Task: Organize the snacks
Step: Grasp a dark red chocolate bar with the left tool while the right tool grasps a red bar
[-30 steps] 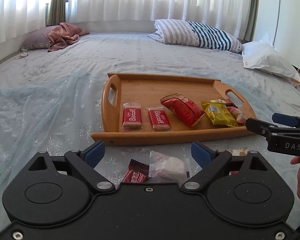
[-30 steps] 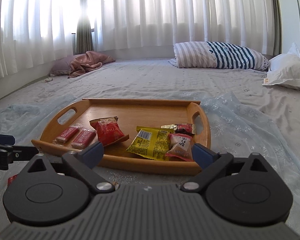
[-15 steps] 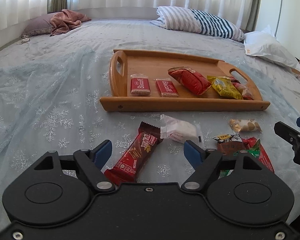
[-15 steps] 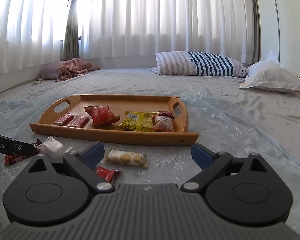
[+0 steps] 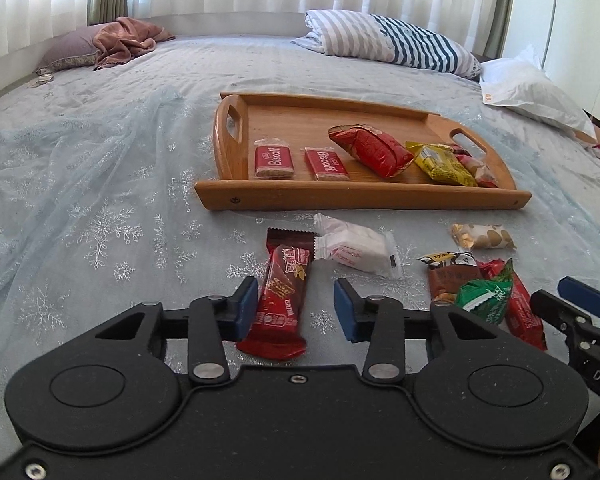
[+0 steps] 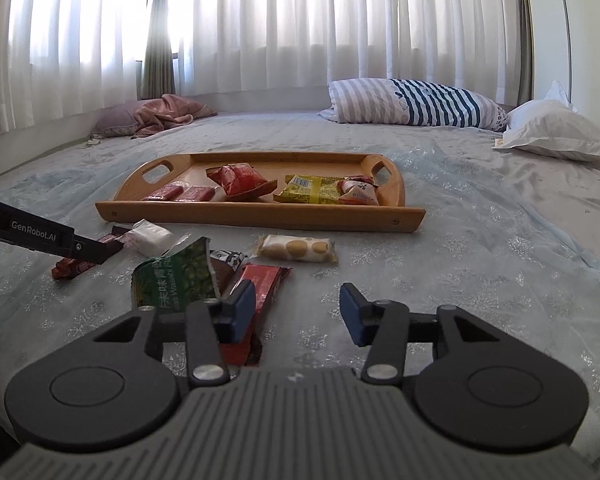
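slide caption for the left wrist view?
Left gripper closing around a red wafer bar on the bedspread; wooden tray of sorted snacks beyond.

Your two wrist views: each low over the bed (image 5: 100,184), facing the curtains (image 6: 340,24); both share the wooden tray (image 5: 364,200) and loose snacks.

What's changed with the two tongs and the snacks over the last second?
Both tongs dropped toward the loose snacks before the tray and narrowed. The left tongs are closing around the red wafer bar; the right tongs are closing beside the red packet, with nothing gripped. The snacks themselves have not moved.
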A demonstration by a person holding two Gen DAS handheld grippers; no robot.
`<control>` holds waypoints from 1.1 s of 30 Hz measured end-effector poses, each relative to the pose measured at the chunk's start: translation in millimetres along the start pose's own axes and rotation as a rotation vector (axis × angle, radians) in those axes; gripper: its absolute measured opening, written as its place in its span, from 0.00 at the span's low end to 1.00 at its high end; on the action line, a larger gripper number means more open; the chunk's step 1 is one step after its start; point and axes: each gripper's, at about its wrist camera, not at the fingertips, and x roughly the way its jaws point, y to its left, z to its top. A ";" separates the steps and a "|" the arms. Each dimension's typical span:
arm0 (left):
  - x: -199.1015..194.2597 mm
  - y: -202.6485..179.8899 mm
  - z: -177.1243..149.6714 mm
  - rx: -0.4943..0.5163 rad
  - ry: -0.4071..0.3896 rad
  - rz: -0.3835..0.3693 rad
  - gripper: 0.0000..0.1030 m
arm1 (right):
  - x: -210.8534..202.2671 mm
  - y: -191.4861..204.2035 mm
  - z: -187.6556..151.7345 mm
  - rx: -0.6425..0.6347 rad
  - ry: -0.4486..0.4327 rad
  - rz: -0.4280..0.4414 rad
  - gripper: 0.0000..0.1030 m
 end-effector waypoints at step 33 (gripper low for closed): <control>11.4 -4.8 -9.7 -0.052 -0.003 0.059 0.26 | 14.6 31.1 -5.7 0.073 0.014 -0.044 0.34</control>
